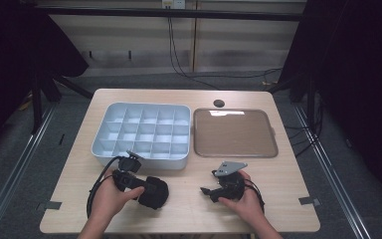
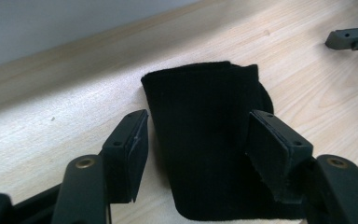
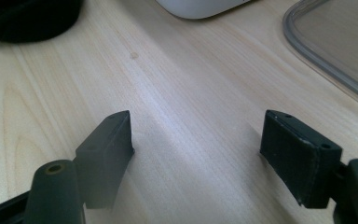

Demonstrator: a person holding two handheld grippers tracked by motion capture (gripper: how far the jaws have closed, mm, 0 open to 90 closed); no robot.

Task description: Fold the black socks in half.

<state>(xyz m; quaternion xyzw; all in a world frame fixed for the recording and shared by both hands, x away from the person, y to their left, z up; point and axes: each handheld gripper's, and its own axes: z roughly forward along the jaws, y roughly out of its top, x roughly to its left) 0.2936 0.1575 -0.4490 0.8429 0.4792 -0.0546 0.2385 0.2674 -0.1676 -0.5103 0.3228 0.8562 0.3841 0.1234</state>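
One wooden table (image 1: 278,199) takes most of the high view, and on it almost nothing of the work looks done yet. In the middle left of that view stands the white divided box (image 1: 142,133), and every compartment that I can see is empty. To its right, in the centre right, lies the clear flat lid (image 1: 235,132), separate from the box, so the box is open and ready. The black folded cloth (image 1: 154,192), maybe a sock, lies on the table in the lower left part, just in front of the box and not inside it. In the left gripper view this cloth (image 2: 200,140) is in the centre of the frame, between the two jaws. The left gripper (image 1: 151,189) is released: the left pad has a clear gap to the cloth, and the right pad is at the edge of it but does not seem to press. The right gripper (image 1: 205,191), in the lower centre right, also stands wide and holds nothing, only bare wood is between its jaws. I judge that gripping the cloth, bringing it into a compartment and probably closing the lid are all left to do.
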